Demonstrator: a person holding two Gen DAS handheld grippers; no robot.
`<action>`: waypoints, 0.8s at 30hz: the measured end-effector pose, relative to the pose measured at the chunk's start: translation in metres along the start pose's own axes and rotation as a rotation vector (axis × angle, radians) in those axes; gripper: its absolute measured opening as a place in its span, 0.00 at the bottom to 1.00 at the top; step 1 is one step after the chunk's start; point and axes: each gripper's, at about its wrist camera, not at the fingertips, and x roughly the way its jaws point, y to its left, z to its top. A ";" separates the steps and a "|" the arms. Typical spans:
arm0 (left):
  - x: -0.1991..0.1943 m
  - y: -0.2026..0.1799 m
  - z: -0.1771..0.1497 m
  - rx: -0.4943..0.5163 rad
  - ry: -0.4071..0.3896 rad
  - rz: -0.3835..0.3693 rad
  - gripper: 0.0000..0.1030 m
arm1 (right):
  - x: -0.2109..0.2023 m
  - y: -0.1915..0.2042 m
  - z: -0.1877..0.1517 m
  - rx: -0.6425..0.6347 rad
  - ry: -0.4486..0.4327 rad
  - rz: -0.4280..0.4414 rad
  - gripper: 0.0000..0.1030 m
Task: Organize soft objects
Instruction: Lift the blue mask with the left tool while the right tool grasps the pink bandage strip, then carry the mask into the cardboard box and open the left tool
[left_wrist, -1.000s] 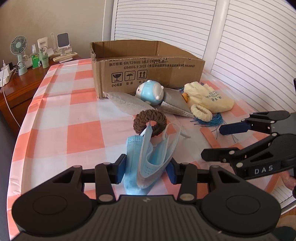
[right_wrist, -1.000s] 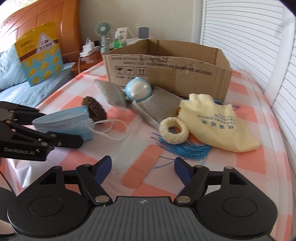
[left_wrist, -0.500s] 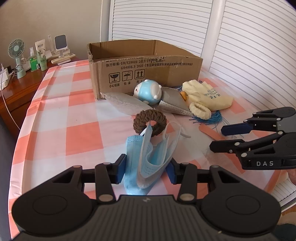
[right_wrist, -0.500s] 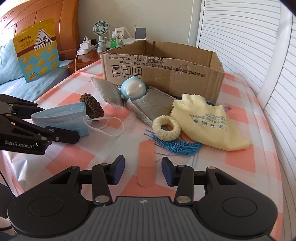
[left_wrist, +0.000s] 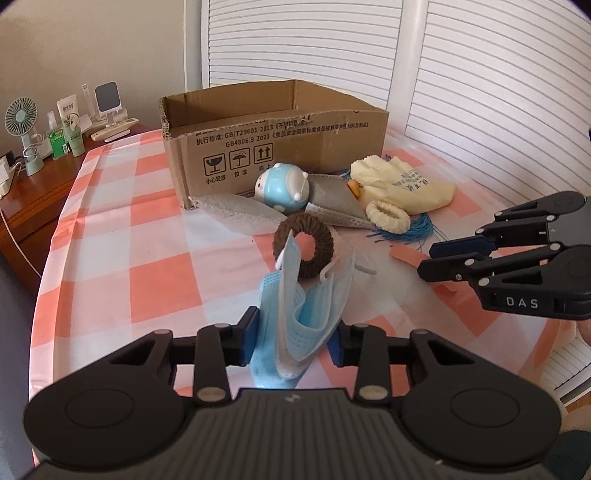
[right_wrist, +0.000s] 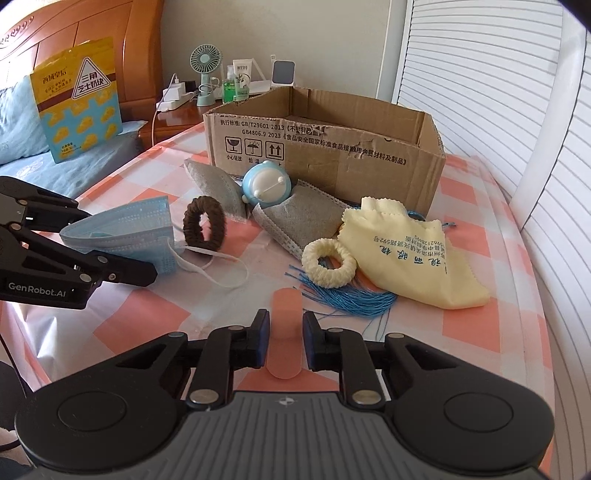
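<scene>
My left gripper (left_wrist: 293, 332) has a blue face mask (left_wrist: 295, 314) between its pads, which press on it as the jaws close further. The mask's ear loop trails on the checked tablecloth (right_wrist: 140, 317). My right gripper (right_wrist: 286, 332) straddles a flat pink strip (right_wrist: 285, 325) lying on the cloth. Its jaws are closing and stand a sliver off the strip's edges. An open cardboard box (right_wrist: 332, 147) stands behind. In front of it lie a brown scrunchie (right_wrist: 216, 236), a cream scrunchie (right_wrist: 314, 266), a yellow cloth bag (right_wrist: 406, 258), a blue round toy (right_wrist: 266, 188), grey pouches (right_wrist: 295, 218) and blue threads (right_wrist: 351, 295).
White louvred doors (right_wrist: 498, 92) run close along the table's right side. A wooden bedside cabinet (left_wrist: 33, 192) at the far left carries a small fan (left_wrist: 22, 122) and bottles. A bed with a yellow snack bag (right_wrist: 77, 99) lies beyond the left edge.
The right gripper's jaws have narrowed from wide apart to close around the pink strip, which now lies between them. The left gripper kept the mask and stayed put.
</scene>
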 end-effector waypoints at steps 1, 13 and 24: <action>-0.001 -0.001 0.001 0.009 0.000 0.002 0.35 | 0.001 -0.001 0.000 0.007 0.001 0.003 0.23; 0.004 -0.002 -0.002 0.004 0.020 0.012 0.34 | 0.010 0.000 0.001 0.039 0.001 -0.001 0.22; -0.010 -0.001 0.003 0.014 0.012 -0.004 0.26 | -0.016 0.006 0.006 -0.044 -0.035 -0.008 0.22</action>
